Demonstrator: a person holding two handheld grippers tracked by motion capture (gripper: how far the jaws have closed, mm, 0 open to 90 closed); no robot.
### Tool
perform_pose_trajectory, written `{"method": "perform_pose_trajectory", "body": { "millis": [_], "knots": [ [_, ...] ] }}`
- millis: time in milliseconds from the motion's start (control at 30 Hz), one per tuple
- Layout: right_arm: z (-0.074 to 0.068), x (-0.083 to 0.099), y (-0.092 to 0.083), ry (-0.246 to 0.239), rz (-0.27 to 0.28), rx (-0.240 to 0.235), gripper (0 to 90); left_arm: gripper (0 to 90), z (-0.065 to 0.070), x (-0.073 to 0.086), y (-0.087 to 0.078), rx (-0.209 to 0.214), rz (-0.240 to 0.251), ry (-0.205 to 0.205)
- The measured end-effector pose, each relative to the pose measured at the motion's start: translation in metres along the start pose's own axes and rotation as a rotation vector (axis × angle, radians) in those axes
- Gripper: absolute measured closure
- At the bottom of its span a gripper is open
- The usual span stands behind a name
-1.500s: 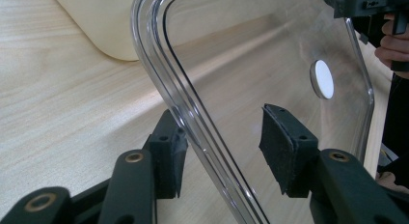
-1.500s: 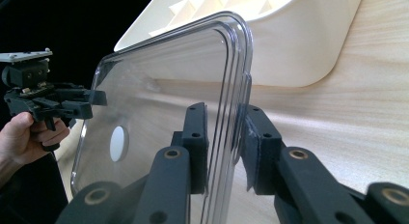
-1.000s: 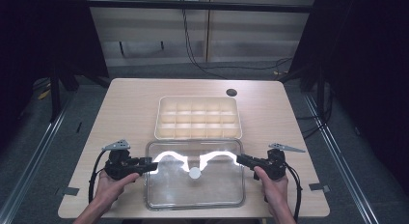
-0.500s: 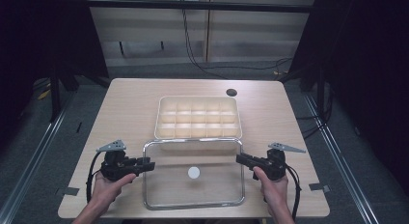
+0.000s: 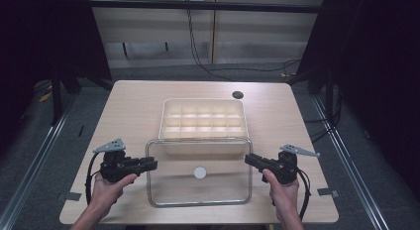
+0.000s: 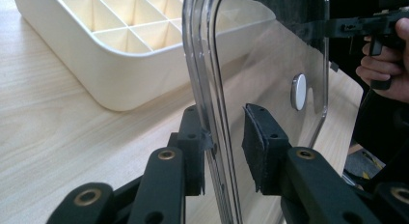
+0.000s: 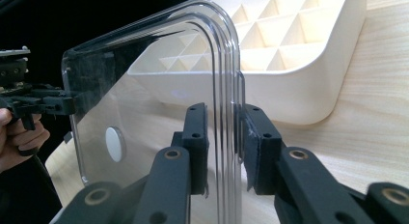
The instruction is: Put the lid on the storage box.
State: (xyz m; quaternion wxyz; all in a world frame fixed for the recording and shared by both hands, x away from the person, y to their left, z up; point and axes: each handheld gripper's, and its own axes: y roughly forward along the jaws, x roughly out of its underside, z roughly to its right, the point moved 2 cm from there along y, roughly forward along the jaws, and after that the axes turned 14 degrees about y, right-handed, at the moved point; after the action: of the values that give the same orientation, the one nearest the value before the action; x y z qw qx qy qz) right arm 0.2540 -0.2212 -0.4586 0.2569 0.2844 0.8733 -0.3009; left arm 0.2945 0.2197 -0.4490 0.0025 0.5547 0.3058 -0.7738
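A pale wood-grain worktop (image 5: 133, 111) sits mid-scene. On it, at 1 o'clock, is a small dark round disc (image 5: 237, 95), flush with the surface. Two grey tape marks lie near its front corners, one at 8 o'clock (image 5: 73, 196) and one at 4 o'clock (image 5: 327, 192). Grey floor (image 5: 44, 141) surrounds it, with a metal rail at 9 o'clock (image 5: 39, 155) and another at 3 o'clock (image 5: 346, 150). At 12 o'clock a black cable (image 5: 198, 56) hangs down pale wall panels (image 5: 247, 31) and trails along the floor. At 10 o'clock a small yellow item (image 5: 44, 96) lies on the floor, too small to identify.
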Motion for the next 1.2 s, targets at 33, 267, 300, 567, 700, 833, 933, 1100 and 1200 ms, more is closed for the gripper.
{"method": "perform_pose_trajectory", "body": {
  "millis": [33, 267, 300, 567, 700, 833, 933, 1100, 1200],
  "knots": [
    [0.0, 0.0, 0.0, 0.0, 0.0, 0.0, 74.0, 70.5, 0.0, 0.0, 0.0, 0.0, 0.0, 0.0],
    [-0.005, -0.004, -0.003, -0.018, 0.017, 0.005, 73.9, 71.3, 0.001, -0.005, -0.003, -0.014, 0.004, 0.01],
    [-0.006, -0.004, -0.003, -0.02, 0.02, 0.005, 73.9, 71.3, 0.001, -0.005, -0.003, -0.014, 0.004, 0.01],
    [-0.009, -0.012, -0.002, -0.025, 0.024, 0.007, 74.0, 71.2, -0.002, -0.011, -0.002, -0.019, 0.003, -0.001],
    [-0.01, -0.017, -0.001, -0.028, 0.027, 0.006, 74.0, 71.2, -0.005, -0.015, -0.002, -0.02, 0.003, 0.004],
    [-0.012, -0.023, -0.001, -0.032, 0.033, 0.006, 74.0, 71.1, -0.009, -0.022, -0.002, -0.029, 0.021, -0.001],
    [-0.013, -0.028, -0.001, -0.032, 0.043, 0.004, 74.0, 71.0, -0.01, -0.029, -0.001, -0.03, 0.042, 0.001],
    [-0.013, -0.035, -0.001, -0.027, 0.055, 0.003, 74.0, 71.1, -0.01, -0.032, 0.0, -0.036, 0.045, 0.001],
    [-0.013, -0.038, 0.0, -0.028, 0.058, -0.003, 74.0, 71.0, -0.012, -0.035, -0.001, -0.04, 0.043, 0.007]
  ]
}}
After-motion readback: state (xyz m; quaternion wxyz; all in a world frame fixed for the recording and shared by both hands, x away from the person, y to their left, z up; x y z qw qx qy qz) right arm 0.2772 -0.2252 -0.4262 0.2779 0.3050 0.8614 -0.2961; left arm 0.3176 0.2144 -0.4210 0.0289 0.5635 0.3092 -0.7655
